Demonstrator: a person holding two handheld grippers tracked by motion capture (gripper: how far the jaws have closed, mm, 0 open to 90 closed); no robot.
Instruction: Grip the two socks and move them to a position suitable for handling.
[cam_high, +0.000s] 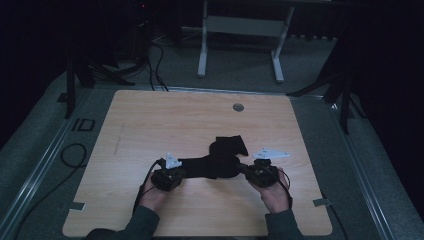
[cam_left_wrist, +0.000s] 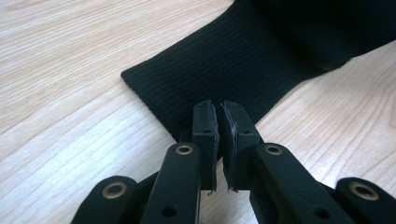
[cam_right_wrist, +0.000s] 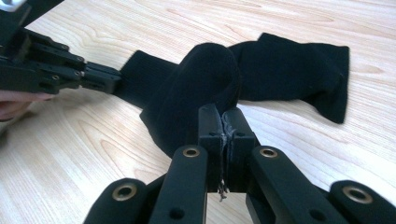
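Two forearms in dark sleeves at the near edge of the counter (cam_high: 150, 125), each hand gripping black tongs. At left, left tongs (cam_high: 176, 172) with jaws pressed together on the ribbed cuff end of a black sock (cam_high: 220, 160); in the left gripper view, tongs (cam_left_wrist: 219, 122) pinching the cuff's near corner, fine knit ribbing clear on the cloth (cam_left_wrist: 233, 60). At centre, sock stretched low across the pale wood-grain counter, bunched into a soft hump mid-length, toe end folded away toward the far side. At right, right tongs (cam_high: 246, 169) also closed on the fabric; in the right gripper view, jaws of those tongs (cam_right_wrist: 225, 116) nipping a fold of the hump (cam_right_wrist: 205, 74), a loose thread caught between them. Likely step: straightening or folding the sock. Best done by keeping both pinches firm, drawing the hands apart evenly and low, avoiding twisting. Soft, stretchy, matte knit; smooth, hard laminate beneath.
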